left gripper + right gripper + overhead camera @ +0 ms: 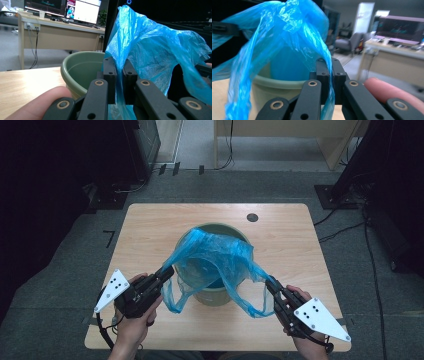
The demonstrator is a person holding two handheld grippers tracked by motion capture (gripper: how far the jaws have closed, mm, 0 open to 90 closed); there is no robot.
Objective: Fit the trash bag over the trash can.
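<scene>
Claws both pinching the crinkly blue plastic bag point(215, 255), left claw point(166, 271), right claw point(270, 282), stretched over round green plastic bucket point(217, 295) on wooden bench point(150, 227).

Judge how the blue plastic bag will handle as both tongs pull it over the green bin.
Likely floppy: the blue plastic bag sags and crumples between the left tongs and right tongs. Probably very light, being thin and translucent. It may slip or tear where pinched.

Two black grippers — left gripper point(167, 271), right gripper point(270, 282), brass-ringed screws, white dotted triangular plates, black cables
</scene>
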